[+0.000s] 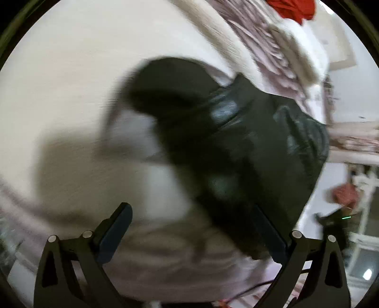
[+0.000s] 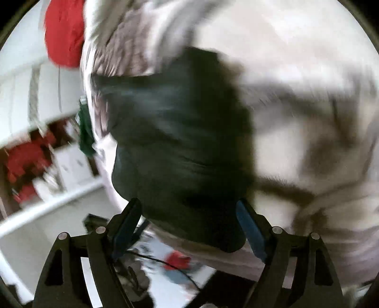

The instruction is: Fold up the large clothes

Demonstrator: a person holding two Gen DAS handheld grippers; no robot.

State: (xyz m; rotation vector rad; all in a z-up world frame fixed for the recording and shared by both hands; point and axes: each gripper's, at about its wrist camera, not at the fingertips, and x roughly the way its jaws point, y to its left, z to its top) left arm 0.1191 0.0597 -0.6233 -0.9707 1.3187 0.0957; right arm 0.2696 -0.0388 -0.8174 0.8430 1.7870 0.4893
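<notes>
A dark green-black garment lies bunched on a cream bed cover; both views are motion-blurred. My left gripper is open, its fingers wide apart, with the garment's near edge over the right finger. In the right wrist view the same garment fills the middle. My right gripper is open, its two fingers on either side of the garment's near end, which sits between them. I cannot tell whether the pads touch the cloth.
A red garment lies at the far edge of the bed, also in the right wrist view. A pink patterned blanket runs along the bed. White furniture and red items stand beyond the bed edge.
</notes>
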